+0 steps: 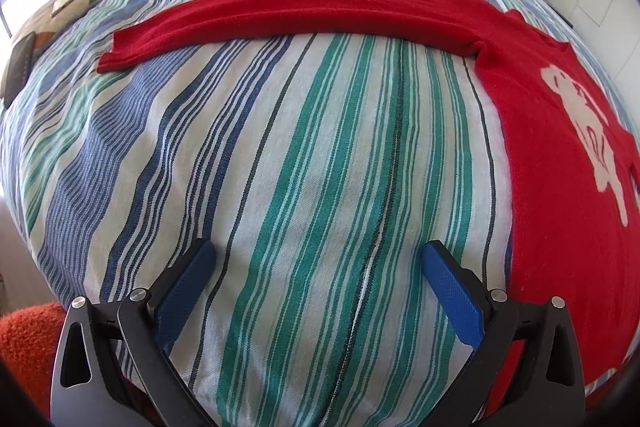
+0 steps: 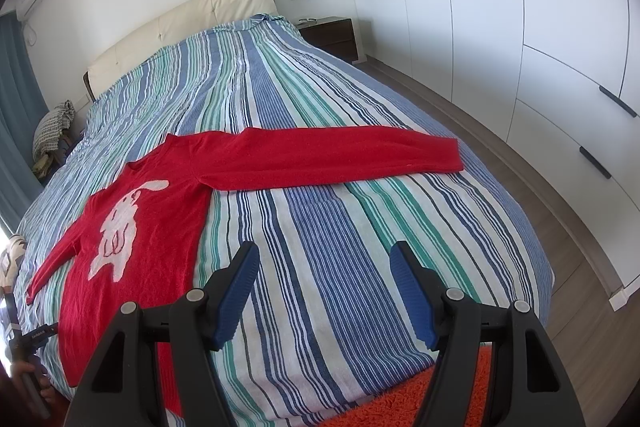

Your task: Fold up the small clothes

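Note:
A small red sweater with a pale rabbit figure lies flat on the striped bedspread, both sleeves spread out sideways. In the left wrist view its body fills the right side and one long sleeve runs across the top. My left gripper hovers open over bare bedspread, just left of the sweater's hem. My right gripper stands open above the bedspread near the foot of the bed, right of the sweater's body, with nothing between its blue pads.
A cream headboard ends the bed at the far side. White wardrobes line the right wall, with a dark nightstand beside them. An orange rug lies at the foot. Patterned cushions sit at the left.

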Motion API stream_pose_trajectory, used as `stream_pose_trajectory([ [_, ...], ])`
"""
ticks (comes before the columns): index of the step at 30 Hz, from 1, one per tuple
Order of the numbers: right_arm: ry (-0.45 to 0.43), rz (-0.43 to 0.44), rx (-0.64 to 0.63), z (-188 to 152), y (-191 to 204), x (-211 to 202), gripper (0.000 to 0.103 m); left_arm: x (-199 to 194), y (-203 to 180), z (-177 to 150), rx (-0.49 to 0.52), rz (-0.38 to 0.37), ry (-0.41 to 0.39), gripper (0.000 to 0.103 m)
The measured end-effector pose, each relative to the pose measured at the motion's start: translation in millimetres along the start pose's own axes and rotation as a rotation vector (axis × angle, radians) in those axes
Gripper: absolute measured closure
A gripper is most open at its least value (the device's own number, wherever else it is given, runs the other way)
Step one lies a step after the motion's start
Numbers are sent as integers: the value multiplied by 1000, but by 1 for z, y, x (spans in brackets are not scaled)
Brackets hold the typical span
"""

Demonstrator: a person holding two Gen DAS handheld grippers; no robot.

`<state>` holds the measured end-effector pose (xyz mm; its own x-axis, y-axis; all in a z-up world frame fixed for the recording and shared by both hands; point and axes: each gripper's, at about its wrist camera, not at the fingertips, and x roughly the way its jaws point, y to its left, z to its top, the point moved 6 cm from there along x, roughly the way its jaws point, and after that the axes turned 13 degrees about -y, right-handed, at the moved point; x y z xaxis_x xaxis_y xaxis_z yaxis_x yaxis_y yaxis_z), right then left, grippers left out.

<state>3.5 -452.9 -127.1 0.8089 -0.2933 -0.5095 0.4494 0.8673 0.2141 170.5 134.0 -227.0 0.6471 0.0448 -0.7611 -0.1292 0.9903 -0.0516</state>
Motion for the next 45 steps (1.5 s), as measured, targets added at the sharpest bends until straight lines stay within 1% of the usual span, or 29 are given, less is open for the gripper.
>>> stream_pose_trajectory([
  [11, 3, -1, 3, -2, -1, 0, 35, -3, -1, -1, 5, 1, -21, 0],
  [19, 7, -5, 11, -8, -2, 1, 35, -4, -1, -1, 6, 1, -21, 0],
  [45, 10, -6, 13, -7, -3, 1, 35, -4, -2, -1, 7, 2, -23, 0],
])
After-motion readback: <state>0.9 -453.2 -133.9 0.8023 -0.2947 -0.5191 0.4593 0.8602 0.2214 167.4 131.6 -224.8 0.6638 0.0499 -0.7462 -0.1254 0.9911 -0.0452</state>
